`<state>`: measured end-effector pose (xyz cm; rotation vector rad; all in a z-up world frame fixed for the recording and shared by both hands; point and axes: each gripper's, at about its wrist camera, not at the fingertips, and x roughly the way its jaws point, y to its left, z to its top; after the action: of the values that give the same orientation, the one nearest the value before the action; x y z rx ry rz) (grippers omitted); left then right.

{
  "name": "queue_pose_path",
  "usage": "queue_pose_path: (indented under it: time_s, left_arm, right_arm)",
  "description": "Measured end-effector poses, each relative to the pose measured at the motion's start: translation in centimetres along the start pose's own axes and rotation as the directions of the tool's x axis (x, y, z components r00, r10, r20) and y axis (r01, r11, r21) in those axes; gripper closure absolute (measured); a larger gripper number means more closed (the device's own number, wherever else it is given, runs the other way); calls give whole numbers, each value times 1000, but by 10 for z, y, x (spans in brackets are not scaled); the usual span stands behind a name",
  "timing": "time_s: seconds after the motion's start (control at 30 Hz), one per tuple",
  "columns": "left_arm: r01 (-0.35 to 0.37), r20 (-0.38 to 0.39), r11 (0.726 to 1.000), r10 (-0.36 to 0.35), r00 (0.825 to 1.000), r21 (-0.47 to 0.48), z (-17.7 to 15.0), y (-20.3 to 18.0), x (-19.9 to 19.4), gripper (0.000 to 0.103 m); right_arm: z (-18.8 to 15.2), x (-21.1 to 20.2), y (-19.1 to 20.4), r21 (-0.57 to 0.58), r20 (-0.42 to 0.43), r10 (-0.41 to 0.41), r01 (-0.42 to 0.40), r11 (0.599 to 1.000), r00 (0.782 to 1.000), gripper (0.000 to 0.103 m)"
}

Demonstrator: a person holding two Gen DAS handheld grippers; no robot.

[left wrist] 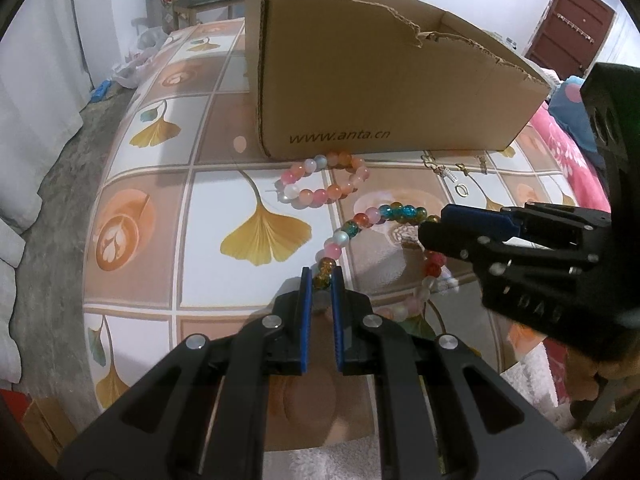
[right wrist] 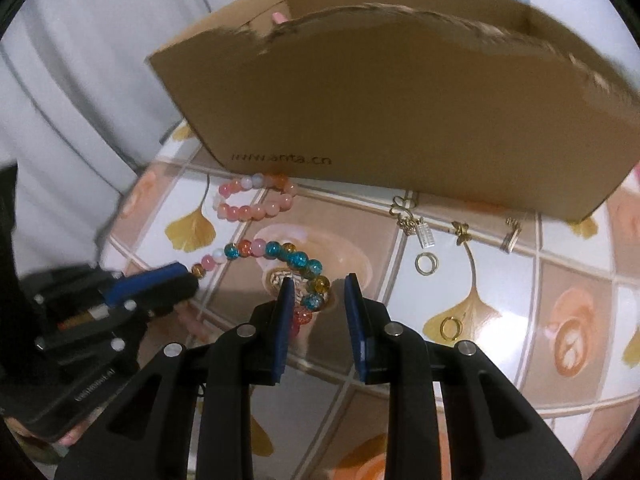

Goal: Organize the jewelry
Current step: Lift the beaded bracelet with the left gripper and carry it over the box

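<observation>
The multicoloured glass-bead strand (left wrist: 376, 216), lying on the ginkgo-patterned tabletop (left wrist: 224, 200) before the torn brown cardboard box (left wrist: 360, 92), was pinched by the left gripper (left wrist: 322, 280), while the partly opened right gripper (right wrist: 318, 286) was positioned astride it, so a second closing grip was judged due next.

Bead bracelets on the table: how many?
2: a pink-orange bracelet lies against the cardboard box; a multicolour bracelet is pinched by the left gripper. The box may hide more.

Desk (left wrist: 152, 184) covered in a glossy tiled print of ginkgo leaves and latte cups. Grey concrete floor (left wrist: 60, 184) to its left. White curtain (left wrist: 36, 80) along the wall. Dark red door (left wrist: 568, 28) at far right.
</observation>
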<state>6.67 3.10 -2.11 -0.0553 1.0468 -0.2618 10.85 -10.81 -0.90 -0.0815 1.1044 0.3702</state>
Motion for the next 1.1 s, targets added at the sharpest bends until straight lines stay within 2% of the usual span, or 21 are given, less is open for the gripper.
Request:
queue_pose_path:
  time_s: [0.1,0.17,0.47,0.8,0.97,1.1]
  left_arm:
    - [-8,0,1000,8,1000,4,2,-1,1,94]
    - [-18,2,1000,18,1000,7,4,-2,2,94]
    - [-45,56,999,45,997,0,5,-5,2,95]
    - [-56,166,998,49,985,40,13,-15,-33,95]
    - [-45,242,996,27,970,71,23,-24,-66,95]
    - [-52,326,992,13,945,111,37,-33,-98,95]
  right_arm:
    - [0,5,14,-51,9,-36,37,998,999,86]
    - [0,8,17,-53,11,-28,29,998,1000,92]
    - [0,5,12,3,41,10,-10,1000,999,93]
    - [4,-31,20,-32,138,-24,29,999,990,93]
    - [8,-69,18,-41,217,-34,43,998,976,93]
    - [15,-100,15,-39,288,-28,41,998,957,93]
